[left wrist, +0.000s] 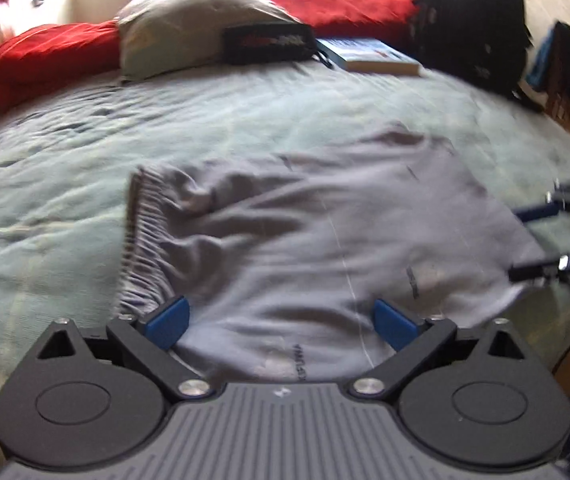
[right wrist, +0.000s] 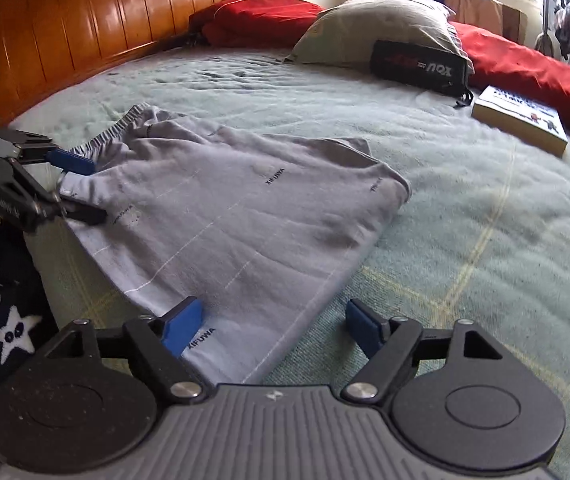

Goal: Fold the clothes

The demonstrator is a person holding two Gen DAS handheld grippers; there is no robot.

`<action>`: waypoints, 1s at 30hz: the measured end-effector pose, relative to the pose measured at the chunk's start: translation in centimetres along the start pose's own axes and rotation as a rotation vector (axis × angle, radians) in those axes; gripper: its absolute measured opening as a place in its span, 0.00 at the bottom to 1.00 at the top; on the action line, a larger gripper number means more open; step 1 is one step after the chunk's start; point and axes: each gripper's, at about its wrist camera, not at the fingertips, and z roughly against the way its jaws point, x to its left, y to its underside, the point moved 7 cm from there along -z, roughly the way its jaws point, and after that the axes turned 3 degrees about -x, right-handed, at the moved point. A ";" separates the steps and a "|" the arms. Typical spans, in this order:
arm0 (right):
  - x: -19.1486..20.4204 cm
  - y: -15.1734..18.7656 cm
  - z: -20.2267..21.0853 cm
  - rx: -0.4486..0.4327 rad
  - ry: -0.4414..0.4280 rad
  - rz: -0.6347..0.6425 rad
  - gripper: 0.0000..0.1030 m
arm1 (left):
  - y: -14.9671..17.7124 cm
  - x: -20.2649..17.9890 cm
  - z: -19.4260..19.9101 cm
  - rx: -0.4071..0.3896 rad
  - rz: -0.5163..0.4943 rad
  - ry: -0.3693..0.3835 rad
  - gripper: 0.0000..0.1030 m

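Note:
A grey garment (left wrist: 305, 220) with an elastic waistband (left wrist: 141, 240) lies spread flat on the pale green bed cover (left wrist: 65, 152). My left gripper (left wrist: 281, 322) stands open low over the garment's near edge, its blue pads wide apart with cloth lying between them. In the right wrist view the same garment (right wrist: 245, 208) reaches the bed's near edge. My right gripper (right wrist: 273, 328) is open over its near corner, one blue pad above the cloth and the other above the cover. The left gripper (right wrist: 79, 188) shows at the far left beside the waistband (right wrist: 125, 126). The right gripper (left wrist: 529, 242) shows at the garment's right edge.
A wooden headboard (right wrist: 85, 28) runs along the far side, with red pillows (right wrist: 261, 16) and a grey pillow (right wrist: 381, 28). A black pouch (right wrist: 421, 66) and a book (right wrist: 521, 120) lie near the pillows. Dark clothing with white stars (right wrist: 9, 332) is at the lower left.

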 end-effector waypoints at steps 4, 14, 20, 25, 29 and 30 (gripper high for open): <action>0.3 0.0 -0.1 -0.003 0.006 0.008 0.85 | -3.8 -2.8 0.5 -0.072 0.033 0.127 0.95; 0.2 0.4 0.1 -0.025 -0.007 -0.005 0.88 | -5.3 -8.5 -7.7 0.025 0.012 0.188 0.95; 0.2 0.2 0.3 -0.020 -0.017 -0.009 0.89 | -5.9 -9.7 -3.1 -0.013 0.039 0.234 0.96; 0.1 0.0 0.8 -0.016 -0.012 -0.018 0.90 | -3.1 -10.0 -3.5 0.086 0.112 0.244 0.96; 0.0 0.2 1.1 -0.016 -0.001 -0.021 0.90 | -3.3 -10.3 -2.0 0.064 0.096 0.209 0.97; -0.1 0.2 1.3 -0.018 0.001 -0.023 0.90 | -3.5 -10.5 -1.5 0.052 0.088 0.207 0.97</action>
